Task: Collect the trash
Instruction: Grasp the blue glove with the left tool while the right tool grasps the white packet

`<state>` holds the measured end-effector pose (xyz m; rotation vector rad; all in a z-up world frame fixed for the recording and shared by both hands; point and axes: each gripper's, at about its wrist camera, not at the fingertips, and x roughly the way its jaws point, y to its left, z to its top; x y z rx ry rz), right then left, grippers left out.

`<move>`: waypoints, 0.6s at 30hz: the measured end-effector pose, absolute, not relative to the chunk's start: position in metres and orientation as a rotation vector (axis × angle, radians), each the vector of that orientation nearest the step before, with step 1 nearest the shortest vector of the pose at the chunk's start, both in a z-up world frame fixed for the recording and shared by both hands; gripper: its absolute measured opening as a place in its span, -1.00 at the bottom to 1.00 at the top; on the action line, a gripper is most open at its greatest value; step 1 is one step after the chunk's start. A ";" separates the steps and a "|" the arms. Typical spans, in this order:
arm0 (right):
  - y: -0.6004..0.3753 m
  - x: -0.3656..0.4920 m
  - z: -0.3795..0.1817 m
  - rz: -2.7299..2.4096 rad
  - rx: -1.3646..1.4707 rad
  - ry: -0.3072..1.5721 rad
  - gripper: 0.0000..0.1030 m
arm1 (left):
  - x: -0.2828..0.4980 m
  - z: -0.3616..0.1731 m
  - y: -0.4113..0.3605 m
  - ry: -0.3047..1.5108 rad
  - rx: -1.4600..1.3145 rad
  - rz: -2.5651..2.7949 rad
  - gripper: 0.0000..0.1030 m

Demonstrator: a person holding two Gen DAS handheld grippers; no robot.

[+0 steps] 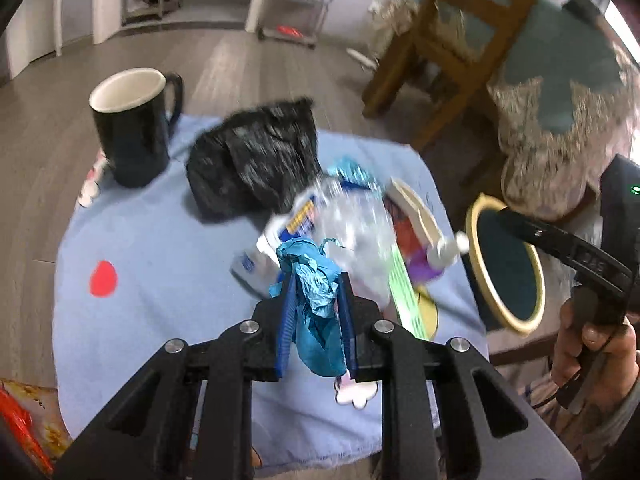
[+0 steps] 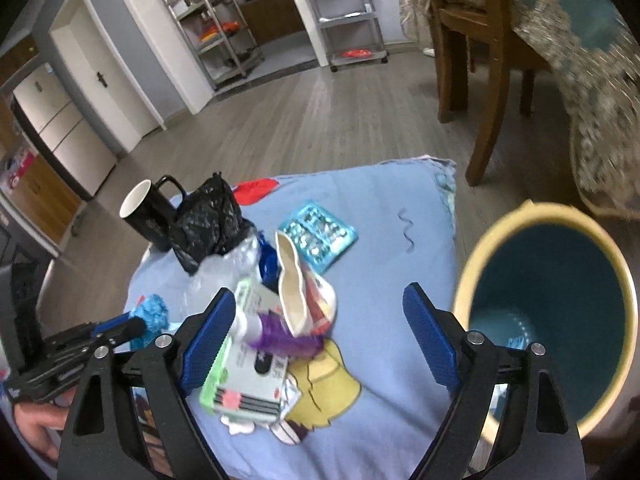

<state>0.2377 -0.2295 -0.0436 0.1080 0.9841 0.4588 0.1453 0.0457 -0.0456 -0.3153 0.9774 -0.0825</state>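
Blue wad clamped, bin waiting at the side.

Left tool (image 1: 316, 300) pinched on a crumpled blue glove (image 1: 314, 308), lifted clear of the trash pile (image 2: 272, 308) on the blue cloth (image 2: 384, 208); right tool (image 2: 320, 324) spread wide and empty over that pile. Teal bin (image 2: 552, 320) just off the cloth's edge, mouth unobstructed; mug (image 2: 146, 216) and black bag (image 2: 204, 220) well back, out of the path.

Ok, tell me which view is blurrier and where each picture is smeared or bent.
Left wrist view: blurrier, with motion smear over the crumpled black plastic bag, the clear plastic bottle and the wooden chair; the crumpled blue glove in the left gripper stays sharp. Right wrist view: mostly crisp, only the teal bin with the cream rim is soft; fisheye bends the white door.
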 end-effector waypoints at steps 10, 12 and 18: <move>-0.163 0.300 -0.081 0.489 -0.035 1.226 0.29 | 0.157 -0.038 0.058 0.927 -0.369 -0.068 -0.61; -0.157 0.306 -0.093 0.487 -0.044 1.272 0.18 | 0.158 -0.036 0.060 0.918 -0.378 -0.070 -0.61; -0.155 0.313 -0.115 0.484 -0.039 1.345 -0.64 | 0.160 -0.033 0.062 0.902 -0.391 -0.079 -0.61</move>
